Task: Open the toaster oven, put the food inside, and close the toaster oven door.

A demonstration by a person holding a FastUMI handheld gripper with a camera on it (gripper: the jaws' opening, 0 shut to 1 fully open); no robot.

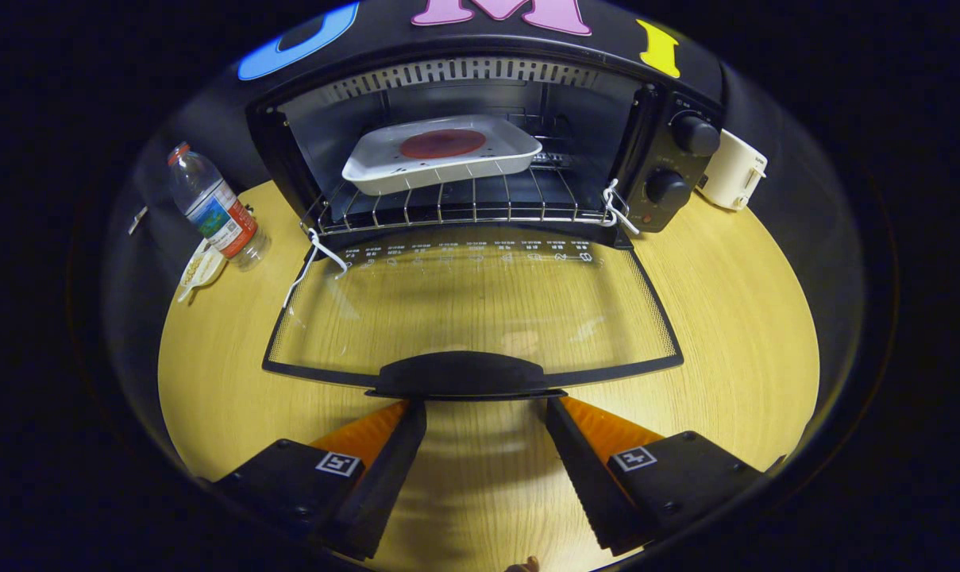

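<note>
The tool (486,409) stands wide, gripping nothing, its fingertips just under the black handle (461,373) of the toaster oven door (472,306). The glass door lies folded down flat over the wooden worktop (734,318). Beyond it, inside the open toaster oven (480,143), a white tray (440,155) carrying a round reddish piece of food (443,144) sits on the wire rack (464,202). A water bottle (216,206) stands left of the oven, a small white appliance (732,171) right of it.

A staged recording booth, not a home; black cloth wall (210,111) behind a wooden surface (734,318) carrying a toaster oven (670,159).
</note>
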